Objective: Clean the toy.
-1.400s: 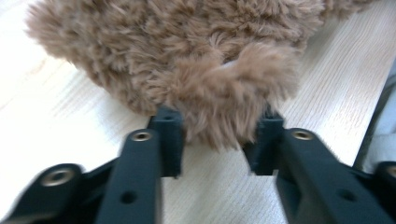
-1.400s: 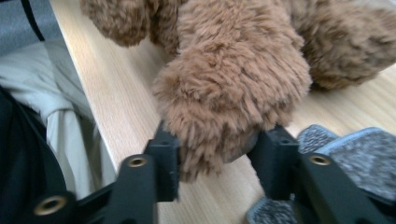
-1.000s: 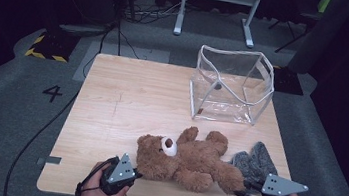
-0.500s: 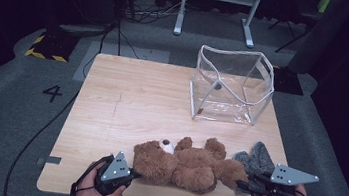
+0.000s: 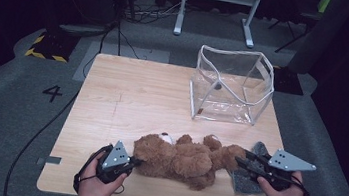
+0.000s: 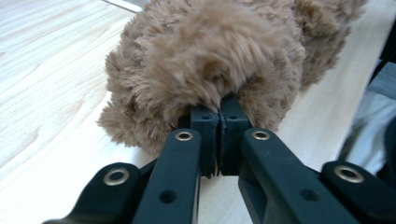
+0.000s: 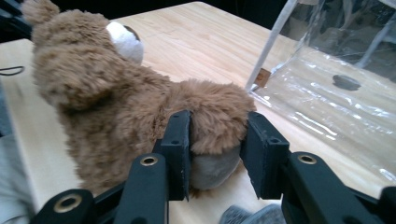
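A brown teddy bear (image 5: 180,159) lies stretched along the near part of the wooden table (image 5: 137,98), its white snout turned up. My left gripper (image 5: 135,162) is at the bear's head end; in the left gripper view its jaws (image 6: 218,109) are pinched shut on a tuft of the bear's (image 6: 210,60) fur. My right gripper (image 5: 239,162) is at the bear's leg end. In the right gripper view its jaws (image 7: 217,130) have just been opening a little, and they stand on both sides of the bear's (image 7: 107,107) foot with the pads against it.
A clear plastic bag (image 5: 232,85) with white edging stands open at the far right of the table; it lies just beyond the bear in the right gripper view (image 7: 336,93). A grey cloth (image 5: 247,182) lies under my right hand by the near right edge.
The bear has gone from sprawled with its limbs spread to stretched out between the two grippers. My right hand has moved away from the near edge and risen a little.
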A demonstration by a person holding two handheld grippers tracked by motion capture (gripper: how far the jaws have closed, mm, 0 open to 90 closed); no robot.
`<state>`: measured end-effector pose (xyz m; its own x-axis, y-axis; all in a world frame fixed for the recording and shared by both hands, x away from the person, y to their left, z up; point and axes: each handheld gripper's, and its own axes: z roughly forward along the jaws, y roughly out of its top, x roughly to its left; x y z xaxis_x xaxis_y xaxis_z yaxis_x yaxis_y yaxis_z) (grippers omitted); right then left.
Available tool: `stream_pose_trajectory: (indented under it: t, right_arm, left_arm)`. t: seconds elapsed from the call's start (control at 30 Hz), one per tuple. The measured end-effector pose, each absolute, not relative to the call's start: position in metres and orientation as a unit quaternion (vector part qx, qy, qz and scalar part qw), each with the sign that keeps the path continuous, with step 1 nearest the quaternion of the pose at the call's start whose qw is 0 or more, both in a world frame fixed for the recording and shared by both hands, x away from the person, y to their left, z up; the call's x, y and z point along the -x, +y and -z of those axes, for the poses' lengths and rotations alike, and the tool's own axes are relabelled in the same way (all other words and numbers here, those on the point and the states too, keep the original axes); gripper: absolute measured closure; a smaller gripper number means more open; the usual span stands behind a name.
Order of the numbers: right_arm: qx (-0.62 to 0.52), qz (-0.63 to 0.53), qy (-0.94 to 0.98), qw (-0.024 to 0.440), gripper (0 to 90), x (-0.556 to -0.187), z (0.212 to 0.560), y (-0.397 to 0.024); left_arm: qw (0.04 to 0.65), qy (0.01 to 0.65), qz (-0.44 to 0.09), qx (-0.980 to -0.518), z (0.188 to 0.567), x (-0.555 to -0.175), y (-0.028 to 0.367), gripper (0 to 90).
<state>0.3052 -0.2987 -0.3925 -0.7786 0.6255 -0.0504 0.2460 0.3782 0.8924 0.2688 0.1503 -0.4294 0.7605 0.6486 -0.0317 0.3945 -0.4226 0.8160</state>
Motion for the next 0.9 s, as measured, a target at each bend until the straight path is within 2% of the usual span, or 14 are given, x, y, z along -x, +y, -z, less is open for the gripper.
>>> stream_pose_trajectory:
  t: [0.03,0.07,0.1,0.13,0.2,0.47,0.5,0.53,0.67,0.7,0.9]
  right_arm:
    - [-0.270,-0.486,0.807,0.198,64.8,-0.309,0.394,-0.297]
    - [-0.270,-0.486,0.807,0.198,64.8,-0.309,0.394,-0.297]
    - [-0.271,-0.482,0.809,0.198,65.1,-0.316,0.397,-0.295]
    - [-0.272,-0.481,0.810,0.198,65.3,-0.319,0.399,-0.293]
    - [-0.273,-0.480,0.810,0.198,65.4,-0.325,0.401,-0.291]
    - [-0.281,-0.466,0.813,0.209,64.5,-0.345,0.410,-0.282]
    - [-0.282,-0.466,0.813,0.209,63.6,-0.346,0.412,-0.280]
    - [-0.283,-0.464,0.813,0.211,62.1,-0.346,0.413,-0.279]
    - [-0.289,-0.462,0.809,0.221,54.2,-0.344,0.413,-0.282]
    - [-0.290,-0.462,0.808,0.224,52.2,-0.343,0.413,-0.284]
    - [-0.299,-0.476,0.793,0.236,41.9,-0.331,0.407,-0.299]
  left_arm:
    - [0.433,0.317,-0.151,-0.830,0.432,-0.272,0.151,83.3]
    - [0.433,0.317,-0.151,-0.830,0.432,-0.272,0.151,69.4]
    - [0.434,0.316,-0.156,-0.829,0.434,-0.273,0.150,69.4]
    - [0.434,0.313,-0.160,-0.829,0.437,-0.275,0.149,62.8]
    - [0.432,0.306,-0.171,-0.831,0.441,-0.278,0.147,55.2]
    - [0.444,0.279,-0.177,-0.833,0.443,-0.286,0.146,44.5]
    - [0.439,0.283,-0.177,-0.834,0.443,-0.287,0.146,44.8]
    - [0.429,0.291,-0.176,-0.837,0.443,-0.286,0.146,50.5]
    - [0.434,0.303,-0.163,-0.832,0.440,-0.284,0.152,81.6]
    - [0.437,0.303,-0.163,-0.831,0.439,-0.283,0.153,86.1]
    - [0.434,0.295,-0.165,-0.835,0.436,-0.278,0.148,88.9]
